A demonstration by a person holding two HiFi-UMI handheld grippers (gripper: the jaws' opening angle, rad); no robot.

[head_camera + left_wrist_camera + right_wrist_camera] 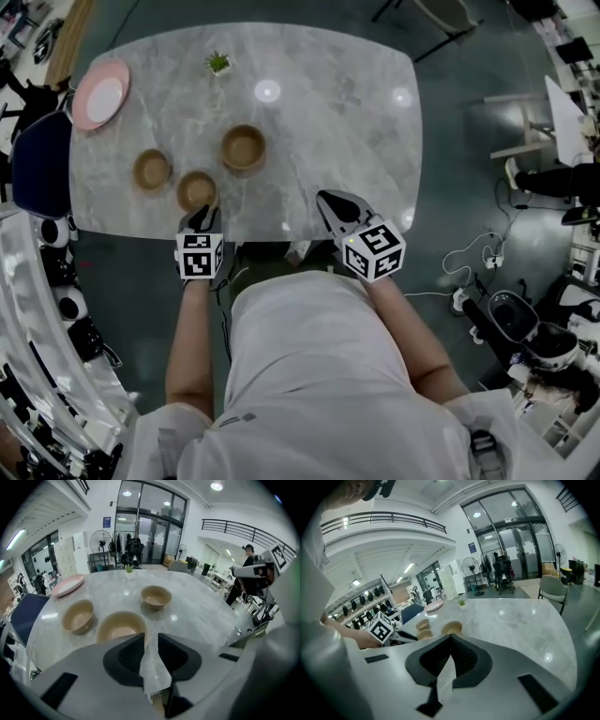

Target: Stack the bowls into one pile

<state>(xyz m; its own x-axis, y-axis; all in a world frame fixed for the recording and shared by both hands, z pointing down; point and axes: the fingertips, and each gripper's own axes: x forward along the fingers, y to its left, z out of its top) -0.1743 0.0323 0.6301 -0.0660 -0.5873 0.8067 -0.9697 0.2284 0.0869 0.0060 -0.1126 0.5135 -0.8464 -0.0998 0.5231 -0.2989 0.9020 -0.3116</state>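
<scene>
So the biggest thing here is the grey marble table (356, 141), and everything sits on its left half. Pink plate (100, 94) is off in the far left corner, not part of the job as far as I can tell. Then three tan bowls, all separate and upright, nothing stacked yet: the big bowl (244, 146) furthest in, the left bowl (152, 170) beside it, and the near bowl (197, 190) right by the table's front edge.

The left gripper (151, 639) hovers just short of that near bowl, its jaws a narrow gap apart with nothing between them. The right gripper (450, 638) hangs over the front edge well off to the right, jaws pressed together and empty. Smallest thing is the little potted plant (218, 64) at the far edge.

My read: this is the very start, lining up the first pick. Next move probably needs the left jaws spread wider, then slipped over the near bowl's rim to pinch it and carry it into a neighbour
</scene>
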